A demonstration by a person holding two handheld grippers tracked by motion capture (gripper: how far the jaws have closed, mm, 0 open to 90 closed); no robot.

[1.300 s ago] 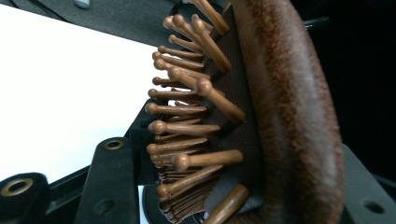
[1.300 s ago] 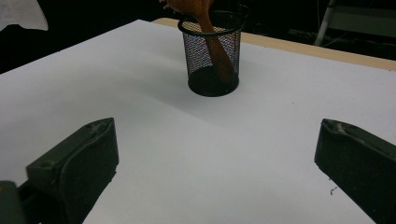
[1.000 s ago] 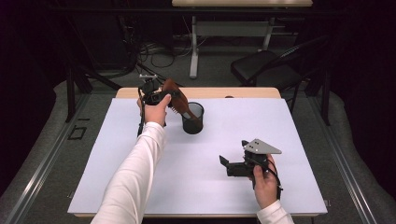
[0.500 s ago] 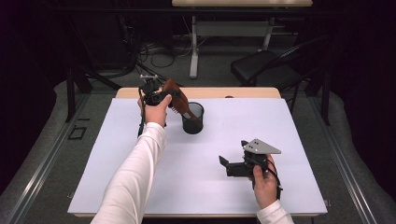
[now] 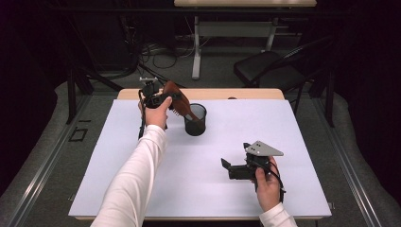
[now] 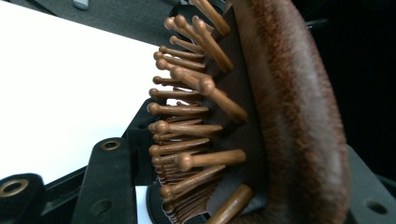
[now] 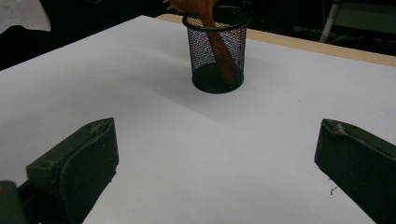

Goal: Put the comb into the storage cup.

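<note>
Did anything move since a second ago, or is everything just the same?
Nothing visibly changed. The left claw still holds the brown hairbrush by its head, with the handle leaning down into the black mesh cup. The right claw still rests open near the front of the white table, holding nothing.
</note>
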